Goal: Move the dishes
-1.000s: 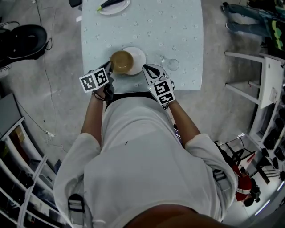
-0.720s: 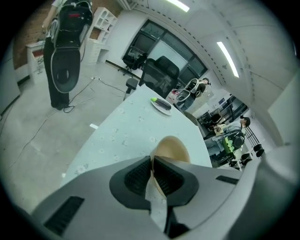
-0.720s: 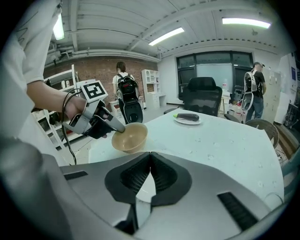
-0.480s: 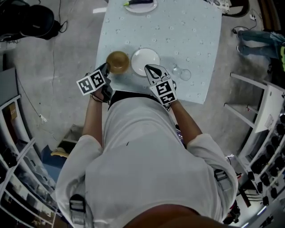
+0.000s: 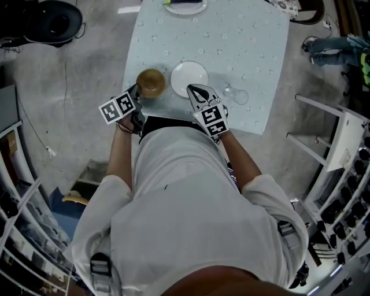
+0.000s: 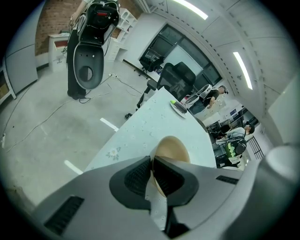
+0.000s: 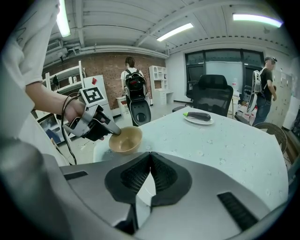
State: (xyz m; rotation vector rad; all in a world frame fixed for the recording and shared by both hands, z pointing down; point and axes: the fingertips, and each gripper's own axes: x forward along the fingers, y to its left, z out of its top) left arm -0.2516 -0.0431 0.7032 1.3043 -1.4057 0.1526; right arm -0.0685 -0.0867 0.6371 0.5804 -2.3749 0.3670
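A brown bowl (image 5: 151, 82) is over the pale blue table (image 5: 243, 46) near its left edge, just left of a white plate (image 5: 189, 74). My left gripper (image 5: 137, 91) is shut on the bowl's near rim. In the left gripper view the rim of the bowl (image 6: 172, 149) runs between the pads of that gripper (image 6: 152, 166). My right gripper (image 5: 192, 88) is shut, its tips at the plate's near edge. In the right gripper view a white sliver of the plate (image 7: 140, 187) shows below the right gripper's closed tips (image 7: 150, 157), and the bowl (image 7: 125, 139) stands to the left.
An overturned clear glass (image 5: 236, 94) lies right of the plate. A second plate with a dark green vegetable (image 5: 185, 4) sits at the table's far edge. White shelving (image 5: 341, 133) stands to the right, a black office chair (image 7: 213, 93) beyond the table.
The bowl stood on the white plate; my left gripper has carried it off to the left, beside the plate. The right gripper stays at the plate's near edge.
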